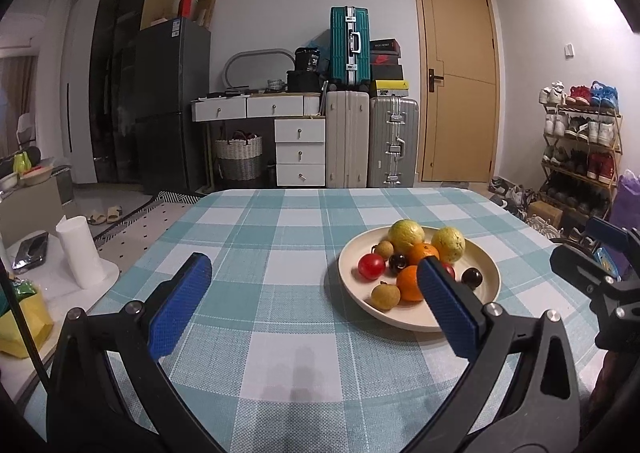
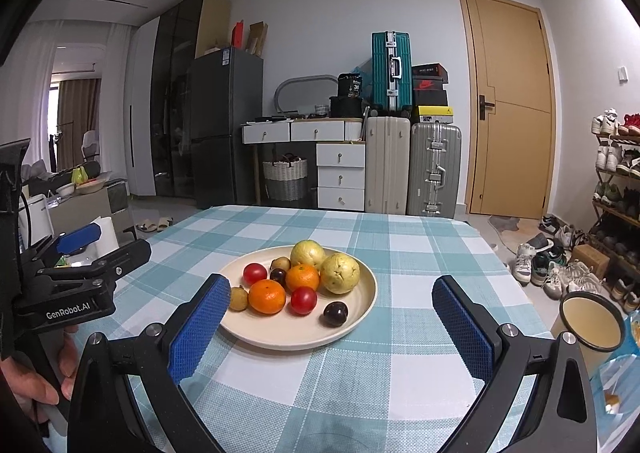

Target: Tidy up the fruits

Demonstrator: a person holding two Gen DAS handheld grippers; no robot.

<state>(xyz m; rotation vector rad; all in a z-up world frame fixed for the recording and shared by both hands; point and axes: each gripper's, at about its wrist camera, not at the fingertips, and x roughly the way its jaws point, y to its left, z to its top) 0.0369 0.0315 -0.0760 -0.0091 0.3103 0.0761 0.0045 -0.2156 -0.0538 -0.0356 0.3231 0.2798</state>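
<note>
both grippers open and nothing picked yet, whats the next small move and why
Probably ease the right gripper forward over the plate toward the dark cherry: its jaws are open and empty, and that fruit lies apart at the near rim.

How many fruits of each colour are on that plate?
Yellow-green: 2
Orange: 2
Red: 2
Dark purple: 2
Small tan-brown: 2
Total: 10, all on the cream plate.
</note>
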